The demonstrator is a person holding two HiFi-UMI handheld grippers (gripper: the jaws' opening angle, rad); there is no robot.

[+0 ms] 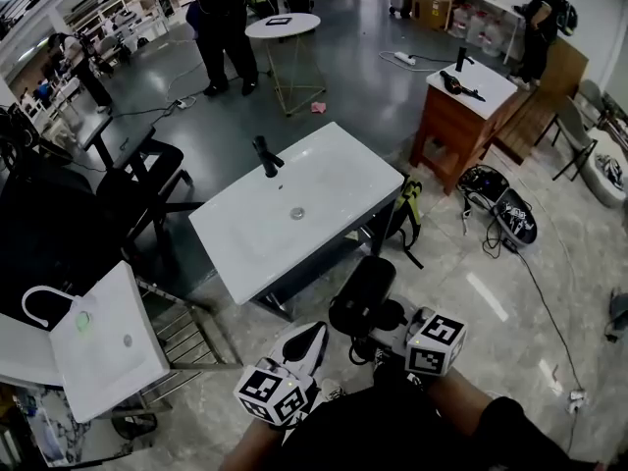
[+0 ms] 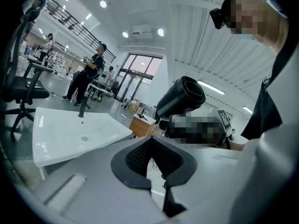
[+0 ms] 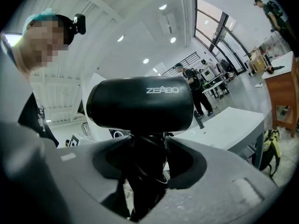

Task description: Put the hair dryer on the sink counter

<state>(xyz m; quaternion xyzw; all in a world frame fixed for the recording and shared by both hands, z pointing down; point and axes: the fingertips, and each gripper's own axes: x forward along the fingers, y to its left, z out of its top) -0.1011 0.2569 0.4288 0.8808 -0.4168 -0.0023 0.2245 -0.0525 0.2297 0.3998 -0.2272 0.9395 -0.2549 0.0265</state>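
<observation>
The left gripper [image 1: 306,349], nearest of all, has its jaws closed together on nothing; beside it the right gripper [image 1: 385,334] clamps the handle of the black hair dryer [image 1: 361,297], its jaws held wide by it. The dryer hangs in the air just short of the white sink counter [image 1: 339,180], so this looks like the carrying step. Next it likely needs bringing forward over the top, lowering onto a flat part clear of the faucet [image 1: 266,155], then letting go. The lettering [image 3: 162,90] on the barrel reads "ZEABO"

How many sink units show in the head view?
3: the white sink counter at centre, a second white sink at lower left, and a wooden vanity with a tap at upper right. Others may be hidden.
</observation>
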